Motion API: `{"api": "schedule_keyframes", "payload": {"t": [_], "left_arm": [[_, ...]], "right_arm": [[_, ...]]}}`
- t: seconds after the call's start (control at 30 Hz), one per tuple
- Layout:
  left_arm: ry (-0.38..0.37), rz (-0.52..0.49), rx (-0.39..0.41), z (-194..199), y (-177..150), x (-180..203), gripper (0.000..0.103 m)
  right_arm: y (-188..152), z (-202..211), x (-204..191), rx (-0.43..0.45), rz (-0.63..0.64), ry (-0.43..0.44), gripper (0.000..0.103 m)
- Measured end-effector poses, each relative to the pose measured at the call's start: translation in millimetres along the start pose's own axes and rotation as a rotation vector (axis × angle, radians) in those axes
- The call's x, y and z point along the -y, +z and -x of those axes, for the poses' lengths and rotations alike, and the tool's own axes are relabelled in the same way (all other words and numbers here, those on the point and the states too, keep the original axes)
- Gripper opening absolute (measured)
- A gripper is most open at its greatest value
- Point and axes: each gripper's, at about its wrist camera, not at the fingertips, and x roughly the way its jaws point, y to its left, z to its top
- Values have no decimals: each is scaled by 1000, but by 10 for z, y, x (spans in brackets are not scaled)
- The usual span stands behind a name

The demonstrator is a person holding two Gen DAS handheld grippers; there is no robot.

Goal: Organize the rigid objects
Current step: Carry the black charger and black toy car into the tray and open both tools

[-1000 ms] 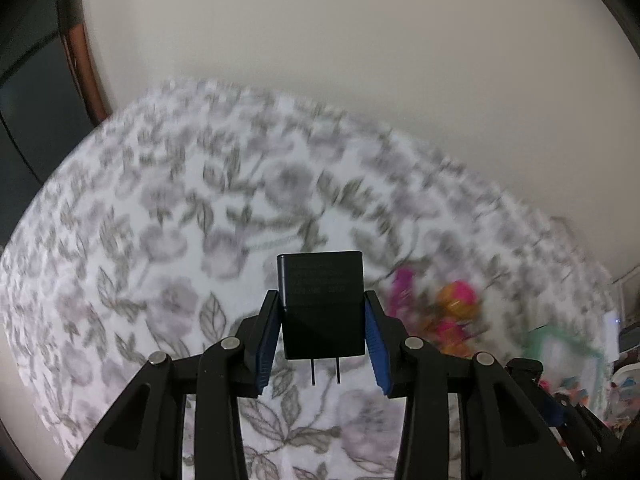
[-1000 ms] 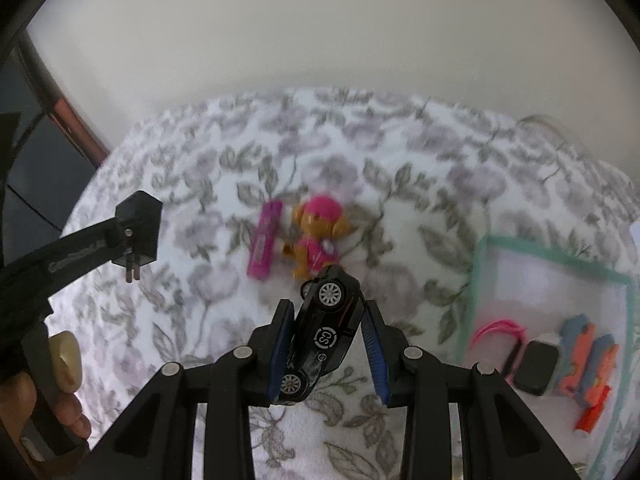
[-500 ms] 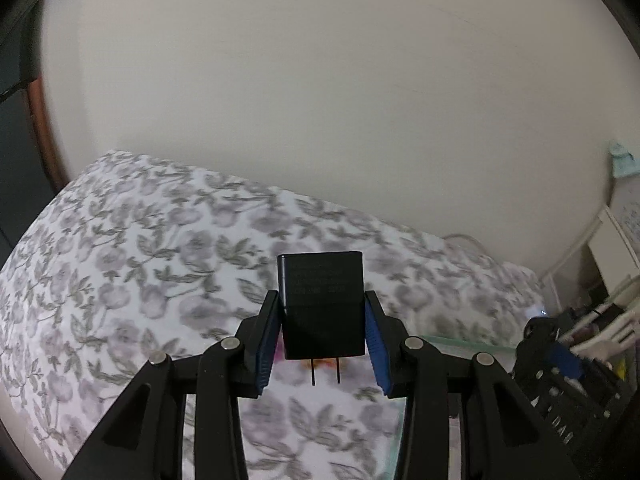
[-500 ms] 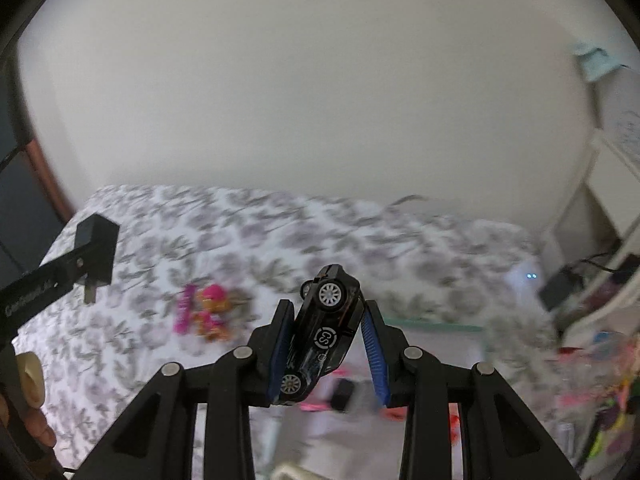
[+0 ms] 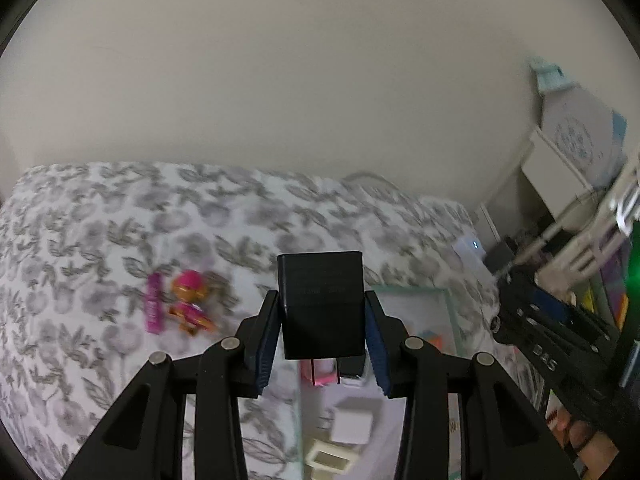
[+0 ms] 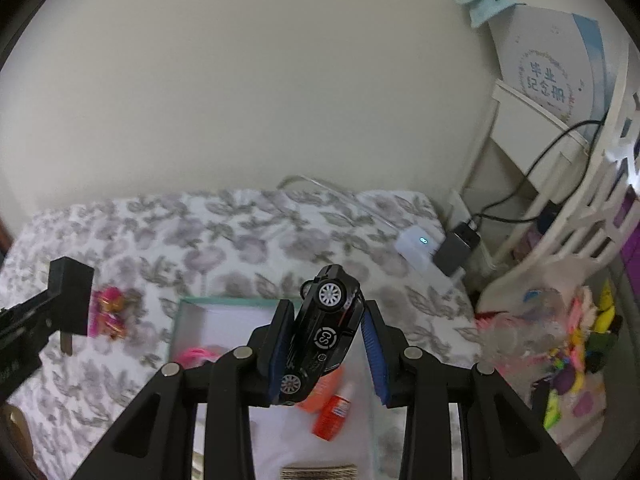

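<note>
My left gripper (image 5: 322,344) is shut on a black plug adapter (image 5: 321,304), prongs down, held above the near left part of a green-rimmed tray (image 5: 444,292). It also shows in the right wrist view (image 6: 70,298). My right gripper (image 6: 326,346) is shut on a black toy car (image 6: 322,332), tilted nose up, above the same tray (image 6: 224,301). A pink figure toy (image 5: 188,300) and a magenta stick (image 5: 153,308) lie on the floral cloth left of the tray.
The tray holds an orange bottle (image 6: 334,410), a pink band (image 6: 196,354), white blocks (image 5: 352,426) and other small items. A white device (image 6: 418,248) with a light sits at the table's far right. A white shelf (image 6: 560,208) and a bag of toys (image 6: 560,360) stand on the right.
Both grippers have lifted and swung right, from over the bare cloth to above the tray. Each still holds its object. The pink figure toy now lies to the left.
</note>
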Motion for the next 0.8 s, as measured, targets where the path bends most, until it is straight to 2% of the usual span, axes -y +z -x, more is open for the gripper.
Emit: {"api": "schedule_keyframes", "payload": {"t": [0.1,0.23,0.37,0.6,0.8], "left_arm": [[-19,-42,-55,-163,-91,174,42],[-52,-45,-142,-419,-241,280,42],[-34,-70,-206,-649,-389,362,42],[-5,-105,-257,-831,-548,465,42],[1,-96,-294,-970,-627,456,42]], "right_arm": [[-107,-257,-33,-81,27,-14,37],[-257,-580,-38,-171,37,-24,37],[-383,-785,-35,-236,44,-40,37],[-510,-981,-61,-313,59,-36,37],[-591,-1105,-53,-352,63,-38,38]]}}
